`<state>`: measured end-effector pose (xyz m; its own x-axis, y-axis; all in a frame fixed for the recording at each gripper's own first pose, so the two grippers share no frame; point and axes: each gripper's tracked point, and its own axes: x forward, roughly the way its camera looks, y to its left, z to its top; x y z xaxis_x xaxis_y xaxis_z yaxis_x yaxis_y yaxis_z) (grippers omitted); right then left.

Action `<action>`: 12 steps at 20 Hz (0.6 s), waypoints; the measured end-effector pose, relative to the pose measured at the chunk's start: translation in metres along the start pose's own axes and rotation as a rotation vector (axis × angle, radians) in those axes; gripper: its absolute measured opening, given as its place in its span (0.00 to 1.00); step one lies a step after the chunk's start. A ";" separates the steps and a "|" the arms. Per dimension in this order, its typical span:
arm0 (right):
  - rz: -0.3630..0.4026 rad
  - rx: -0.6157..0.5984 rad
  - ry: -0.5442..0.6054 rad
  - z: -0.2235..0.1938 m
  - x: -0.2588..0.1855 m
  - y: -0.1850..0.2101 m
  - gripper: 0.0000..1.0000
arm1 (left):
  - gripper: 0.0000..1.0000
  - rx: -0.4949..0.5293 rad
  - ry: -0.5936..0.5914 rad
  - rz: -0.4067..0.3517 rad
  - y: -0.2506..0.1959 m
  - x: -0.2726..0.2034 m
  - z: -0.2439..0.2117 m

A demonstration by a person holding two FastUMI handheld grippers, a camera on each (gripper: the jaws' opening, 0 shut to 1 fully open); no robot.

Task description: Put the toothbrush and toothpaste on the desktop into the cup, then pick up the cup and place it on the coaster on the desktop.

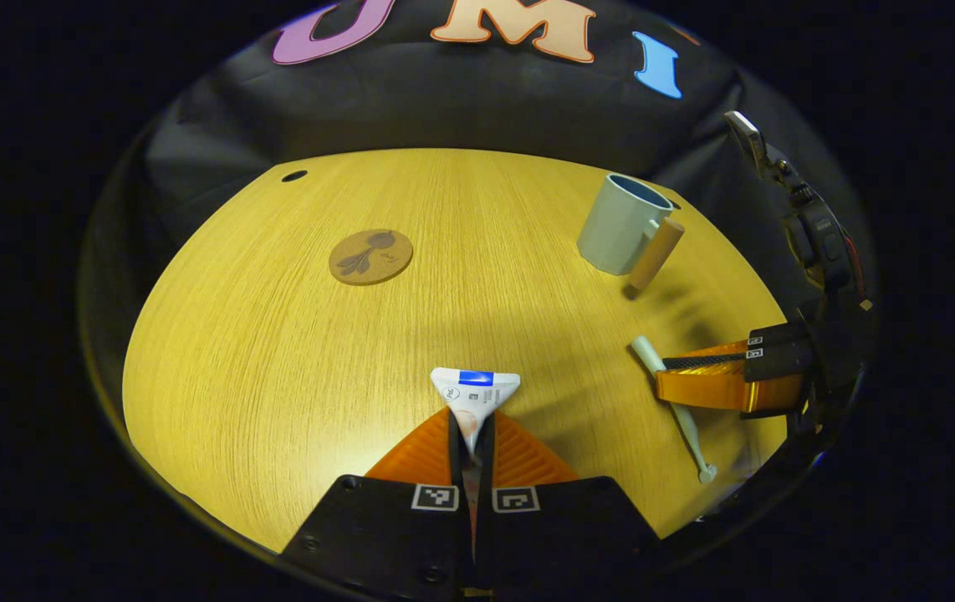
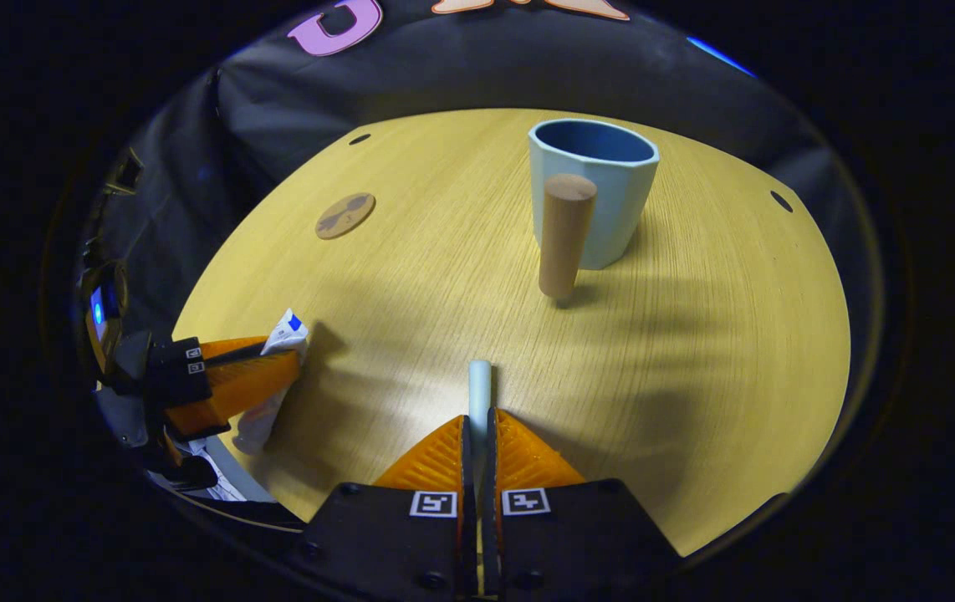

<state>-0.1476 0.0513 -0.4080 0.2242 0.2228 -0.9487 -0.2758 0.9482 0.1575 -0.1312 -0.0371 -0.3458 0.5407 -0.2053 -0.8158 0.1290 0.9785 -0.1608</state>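
Note:
My left gripper (image 1: pixel 472 431) is shut on a white toothpaste tube (image 1: pixel 473 395) whose crimped end with a blue patch sticks out ahead of the fingers. Seen from the right gripper view, that left gripper (image 2: pixel 281 368) grips the toothpaste tube (image 2: pixel 285 334) at the table's left edge. My right gripper (image 2: pixel 477 418) is shut on a pale toothbrush (image 2: pixel 479 386); in the left gripper view the right gripper (image 1: pixel 670 376) clamps the toothbrush (image 1: pixel 678 410) crosswise. A light blue cup (image 2: pixel 599 188) with a wooden handle (image 2: pixel 565 234) stands upright at the back. The round coaster (image 1: pixel 370 257) lies far left.
The round wooden table (image 1: pixel 277 359) has small dark holes near its far rim (image 1: pixel 294 176). Black cloth surrounds it. A device with a lit screen (image 2: pixel 101 313) rides behind the left gripper, and a similar mount (image 1: pixel 812 217) rises behind the right one.

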 end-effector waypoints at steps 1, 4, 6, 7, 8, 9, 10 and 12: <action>0.013 0.009 -0.016 0.003 -0.005 0.003 0.06 | 0.00 -0.005 -0.006 -0.003 -0.001 -0.001 0.001; 0.045 0.036 -0.076 0.017 -0.017 0.006 0.05 | 0.00 -0.009 -0.009 -0.004 -0.001 -0.005 0.005; 0.061 0.054 -0.121 0.029 -0.026 0.005 0.05 | 0.00 -0.011 -0.009 -0.002 -0.001 -0.006 0.006; 0.075 0.072 -0.143 0.037 -0.033 0.007 0.05 | 0.00 -0.011 -0.006 -0.003 -0.002 -0.007 0.006; 0.089 0.097 -0.167 0.046 -0.039 0.009 0.05 | 0.00 -0.012 -0.011 -0.005 -0.002 -0.008 0.008; 0.102 0.118 -0.197 0.056 -0.049 0.010 0.05 | 0.00 -0.010 -0.010 -0.005 -0.003 -0.010 0.008; 0.110 0.131 -0.229 0.069 -0.058 0.010 0.05 | 0.00 -0.007 -0.013 -0.007 -0.004 -0.011 0.010; 0.106 0.145 -0.294 0.094 -0.072 0.006 0.05 | 0.00 -0.004 -0.014 -0.011 -0.007 -0.013 0.013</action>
<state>-0.0777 0.0618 -0.3129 0.4665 0.3578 -0.8089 -0.1814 0.9338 0.3084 -0.1286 -0.0413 -0.3267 0.5504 -0.2167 -0.8063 0.1321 0.9762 -0.1722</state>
